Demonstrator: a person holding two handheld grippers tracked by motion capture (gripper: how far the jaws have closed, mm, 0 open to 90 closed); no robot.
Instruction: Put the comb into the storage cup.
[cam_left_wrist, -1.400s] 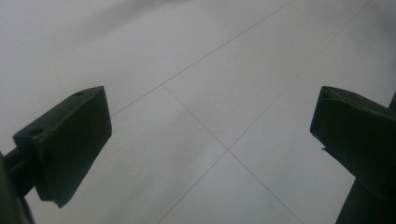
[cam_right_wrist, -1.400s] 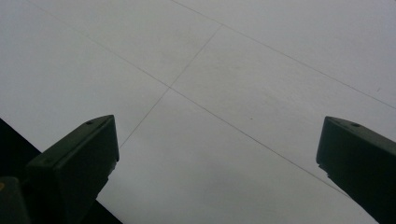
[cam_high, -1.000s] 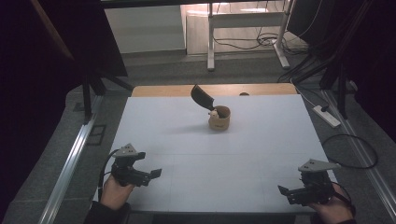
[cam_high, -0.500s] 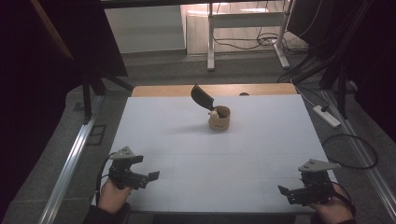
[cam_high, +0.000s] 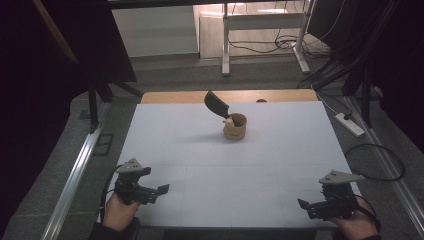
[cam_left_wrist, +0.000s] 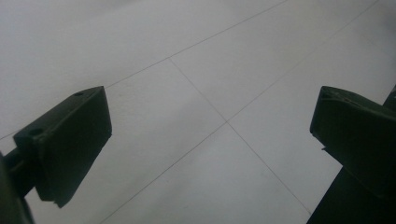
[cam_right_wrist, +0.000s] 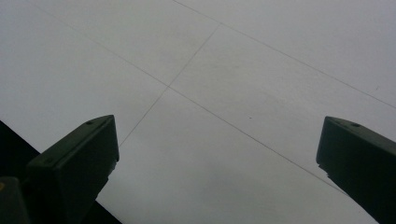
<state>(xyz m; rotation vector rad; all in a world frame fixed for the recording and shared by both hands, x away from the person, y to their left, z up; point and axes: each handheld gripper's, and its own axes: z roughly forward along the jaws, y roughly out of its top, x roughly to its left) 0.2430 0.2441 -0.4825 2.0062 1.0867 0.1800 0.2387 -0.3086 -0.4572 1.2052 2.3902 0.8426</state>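
A small round wooden holder (cam_high: 234, 126) stands toward the back middle of the white table (cam_high: 200, 160), with a black spatula-like tool (cam_high: 216, 104) leaning out of it to the upper left. My left gripper (cam_high: 161, 190) rests near the front left corner, held by a hand, jaws wide apart and empty. In the left gripper view its two black fingers (cam_left_wrist: 65, 144) frame bare white tabletop. My right gripper (cam_high: 303, 206) sits at the front right corner, also open and empty; its fingers (cam_right_wrist: 74, 163) hang over the white surface by the table's edge.
A wooden strip (cam_high: 280, 95) borders the table's far edge. A metal rail (cam_high: 75, 175) runs along the left side on the floor. A power strip (cam_high: 349, 124) and a looped cable (cam_high: 375, 165) lie on the floor at the right. A desk frame (cam_high: 260, 30) stands behind.
My left gripper has drawn back a little toward the table's front edge. The right gripper, the holder and the tool have stayed put.
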